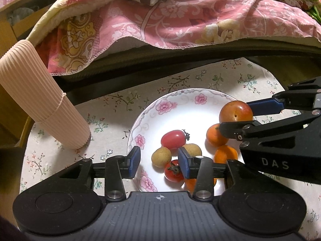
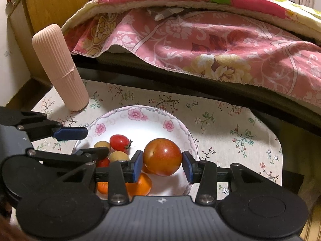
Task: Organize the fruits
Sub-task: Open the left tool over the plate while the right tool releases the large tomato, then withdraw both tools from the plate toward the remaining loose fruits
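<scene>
Right wrist view: my right tongs (image 2: 162, 163) pinch the plum (image 2: 162, 156) over the plate (image 2: 140, 110); left tongs (image 1: 159, 161) are open. Loose squeeze, it rolls away.

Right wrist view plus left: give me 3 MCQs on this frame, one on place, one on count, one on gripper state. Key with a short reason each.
1. Where is the ribbed pink cylinder?
A. on the plate
B. on the floral cloth, beyond the plate
C. in the left gripper

2. How many red cherry tomatoes lie on the plate?
A. two
B. none
C. five

3. What is between the right gripper fingers?
A. nothing
B. a cherry tomato
C. the large red-orange fruit

Key: B, it stands upright on the cloth off the plate's rim; A, one cherry tomato mid-plate and another nearer the left gripper; C, both blue pads flank that fruit, touching or nearly so.
</scene>
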Action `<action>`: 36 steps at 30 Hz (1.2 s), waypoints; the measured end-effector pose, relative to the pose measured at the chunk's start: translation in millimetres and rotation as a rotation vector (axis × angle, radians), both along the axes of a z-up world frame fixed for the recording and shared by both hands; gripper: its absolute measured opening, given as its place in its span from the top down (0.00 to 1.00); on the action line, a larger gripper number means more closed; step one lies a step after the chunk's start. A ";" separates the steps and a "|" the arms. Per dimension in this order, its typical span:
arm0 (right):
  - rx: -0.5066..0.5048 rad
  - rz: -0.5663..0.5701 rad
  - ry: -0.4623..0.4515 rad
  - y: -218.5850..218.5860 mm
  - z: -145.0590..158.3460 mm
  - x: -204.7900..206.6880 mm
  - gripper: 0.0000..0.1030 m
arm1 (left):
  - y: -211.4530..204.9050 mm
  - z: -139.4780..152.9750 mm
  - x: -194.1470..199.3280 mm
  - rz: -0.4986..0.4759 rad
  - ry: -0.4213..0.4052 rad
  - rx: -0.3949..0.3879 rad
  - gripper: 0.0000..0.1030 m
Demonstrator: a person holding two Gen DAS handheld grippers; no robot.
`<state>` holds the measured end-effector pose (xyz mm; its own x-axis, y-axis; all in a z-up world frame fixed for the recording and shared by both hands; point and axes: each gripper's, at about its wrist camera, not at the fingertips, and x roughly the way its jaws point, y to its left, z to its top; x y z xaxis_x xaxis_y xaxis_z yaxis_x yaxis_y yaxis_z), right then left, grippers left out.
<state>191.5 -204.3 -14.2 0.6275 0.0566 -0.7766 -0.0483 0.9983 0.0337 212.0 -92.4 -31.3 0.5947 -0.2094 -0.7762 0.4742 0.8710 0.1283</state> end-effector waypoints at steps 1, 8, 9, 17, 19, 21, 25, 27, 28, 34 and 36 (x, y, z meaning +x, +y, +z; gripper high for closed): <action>-0.001 0.000 -0.001 0.0 0.2 -1.0 0.59 | 0.3 0.6 -0.5 -0.002 -0.002 0.000 0.50; -0.004 0.002 -0.019 -0.1 5.8 -6.9 0.59 | 2.7 6.6 -4.6 -0.001 -0.019 -0.007 0.47; -0.002 0.002 -0.022 -0.3 6.6 -7.9 0.59 | 3.2 7.2 -5.2 0.000 -0.021 -0.007 0.46; -0.010 0.013 -0.023 2.8 7.8 -16.1 0.59 | 7.3 12.7 -11.6 0.002 -0.035 -0.009 0.44; -0.010 0.015 -0.025 3.5 8.8 -18.1 0.59 | 8.9 15.1 -14.0 0.001 -0.039 -0.011 0.44; -0.008 0.015 -0.028 4.5 10.6 -21.2 0.59 | 11.0 17.6 -16.9 0.000 -0.042 -0.013 0.43; -0.007 0.021 -0.035 7.2 14.7 -29.6 0.59 | 15.3 22.4 -24.6 -0.003 -0.050 -0.012 0.41; -0.004 0.024 -0.038 8.7 16.9 -35.2 0.59 | 16.6 25.5 -29.9 -0.006 -0.055 -0.011 0.41; -0.003 0.024 -0.040 9.5 18.2 -37.9 0.59 | 16.8 26.8 -32.2 -0.007 -0.055 -0.010 0.41; 0.003 0.025 -0.047 13.1 24.9 -53.7 0.59 | 19.4 32.4 -47.4 -0.014 -0.065 -0.007 0.39; 0.005 0.027 -0.046 14.4 25.9 -58.0 0.59 | 21.0 32.9 -51.9 -0.017 -0.064 -0.006 0.37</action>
